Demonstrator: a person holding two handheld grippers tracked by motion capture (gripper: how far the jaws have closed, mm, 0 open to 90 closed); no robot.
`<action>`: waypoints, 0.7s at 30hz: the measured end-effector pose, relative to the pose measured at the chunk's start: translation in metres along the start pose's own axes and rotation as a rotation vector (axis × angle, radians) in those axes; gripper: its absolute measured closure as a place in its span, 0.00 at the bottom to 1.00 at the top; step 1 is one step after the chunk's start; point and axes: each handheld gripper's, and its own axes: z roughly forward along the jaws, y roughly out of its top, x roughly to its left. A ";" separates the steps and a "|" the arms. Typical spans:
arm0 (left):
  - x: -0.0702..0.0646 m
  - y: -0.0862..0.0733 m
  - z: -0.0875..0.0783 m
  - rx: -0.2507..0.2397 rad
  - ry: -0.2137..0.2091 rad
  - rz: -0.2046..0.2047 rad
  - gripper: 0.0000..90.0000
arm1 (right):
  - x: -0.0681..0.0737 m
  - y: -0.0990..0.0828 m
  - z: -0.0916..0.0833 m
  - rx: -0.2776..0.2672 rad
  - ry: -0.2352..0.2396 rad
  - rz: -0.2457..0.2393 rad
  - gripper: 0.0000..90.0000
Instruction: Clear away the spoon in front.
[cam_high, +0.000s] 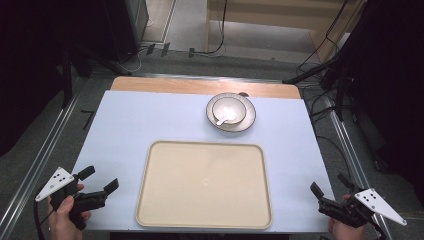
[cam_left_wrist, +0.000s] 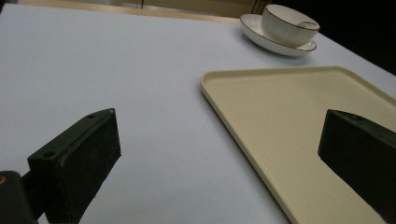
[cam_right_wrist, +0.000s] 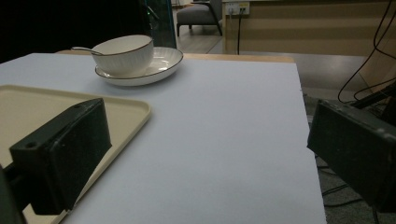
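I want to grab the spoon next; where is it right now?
The spoon lies inside the white bowl, which sits on the plate at the far side of the table in the high view, just beyond the empty tray.

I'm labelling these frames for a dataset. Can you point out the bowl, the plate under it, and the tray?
bowl (cam_right_wrist: 126, 56), right gripper view, on its ribbed outer wall.
plate (cam_high: 248, 118), high view, on its bare right rim.
tray (cam_high: 200, 185), high view, on its bare flat middle.
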 end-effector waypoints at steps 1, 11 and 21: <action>-0.002 0.002 0.000 -0.007 -0.006 -0.005 0.00 | 0.000 0.000 0.001 0.002 0.000 -0.006 0.00; -0.021 0.024 0.025 -0.004 -0.049 0.018 0.00 | 0.003 -0.001 0.000 0.008 0.003 -0.014 0.00; -0.048 0.047 0.068 0.024 -0.092 0.024 0.00 | 0.004 -0.001 0.002 0.007 0.019 -0.022 0.00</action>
